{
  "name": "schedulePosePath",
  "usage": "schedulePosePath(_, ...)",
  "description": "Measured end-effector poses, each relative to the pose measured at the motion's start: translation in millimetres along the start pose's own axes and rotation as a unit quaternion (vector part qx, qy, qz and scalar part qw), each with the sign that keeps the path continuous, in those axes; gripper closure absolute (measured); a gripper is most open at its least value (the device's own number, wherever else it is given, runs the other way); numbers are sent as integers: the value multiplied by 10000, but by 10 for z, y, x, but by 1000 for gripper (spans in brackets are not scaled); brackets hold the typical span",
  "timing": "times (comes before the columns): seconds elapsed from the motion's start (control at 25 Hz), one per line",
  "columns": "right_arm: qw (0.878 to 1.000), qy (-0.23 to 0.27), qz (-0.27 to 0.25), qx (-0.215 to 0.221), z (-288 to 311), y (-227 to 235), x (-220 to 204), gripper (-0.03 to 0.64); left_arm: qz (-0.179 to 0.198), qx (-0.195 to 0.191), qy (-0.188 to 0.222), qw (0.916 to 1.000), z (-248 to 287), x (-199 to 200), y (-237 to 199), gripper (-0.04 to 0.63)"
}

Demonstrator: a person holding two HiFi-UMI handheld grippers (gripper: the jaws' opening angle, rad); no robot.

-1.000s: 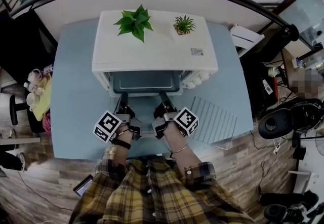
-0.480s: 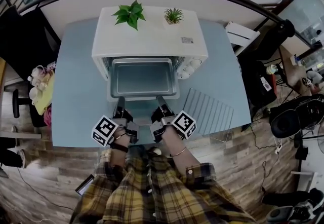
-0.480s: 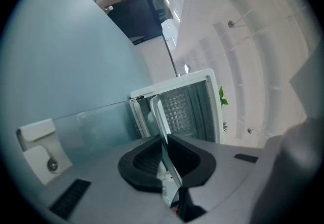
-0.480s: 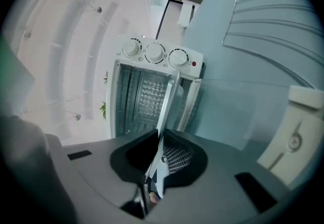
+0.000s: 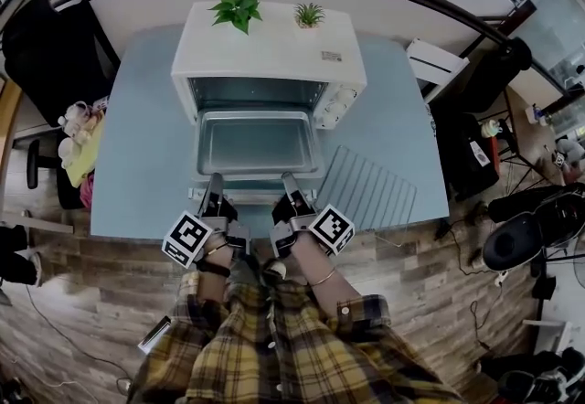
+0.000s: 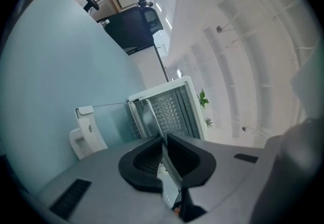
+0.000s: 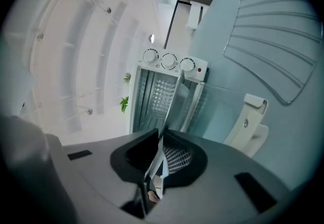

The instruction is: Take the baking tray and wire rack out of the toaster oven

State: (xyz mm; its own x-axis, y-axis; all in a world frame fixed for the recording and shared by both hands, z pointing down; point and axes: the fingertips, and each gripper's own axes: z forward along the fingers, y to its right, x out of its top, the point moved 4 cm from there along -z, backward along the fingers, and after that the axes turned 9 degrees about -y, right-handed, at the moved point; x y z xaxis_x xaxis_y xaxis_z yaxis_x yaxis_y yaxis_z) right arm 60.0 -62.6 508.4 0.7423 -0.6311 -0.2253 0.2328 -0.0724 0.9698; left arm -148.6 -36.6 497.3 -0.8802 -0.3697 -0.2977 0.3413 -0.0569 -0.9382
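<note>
Left gripper [image 5: 216, 181], right gripper [image 5: 289, 179], jaws clamped.

baking tray [image 5: 259, 142]: near rim hidden under left gripper [image 5: 216, 181], right gripper [image 5: 290, 179] | oven label [image 5: 332, 56]: print too small

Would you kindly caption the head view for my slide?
Left tool and right tool grip the baking tray before the open toaster oven.

A pale blue table [image 5: 137, 155] carries a white toaster oven [image 5: 274, 50] at 12 o'clock and a wire rack [image 5: 366, 190] lying flat at 4 o'clock.
</note>
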Motion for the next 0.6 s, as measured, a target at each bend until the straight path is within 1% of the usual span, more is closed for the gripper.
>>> schedulePosePath(0.16,9998,-31,-118,141,-178,-86,-43,582,58,-107,106,9999,-162,-89,97,566)
schedulePosePath(0.32,9997,39,-183,153,-420,-111,-63,583,79,-201,96,9997,-289,-237,174,566)
schedulePosePath(0.48,9994,251,-151,196,-705,-123,-7,583,153,-321,-72,9993,-312,-441,291,566)
schedulePosePath(0.6,9984,518,-110,212,-953,-106,75,583,204,-424,-313,9984,-266,-643,387,566)
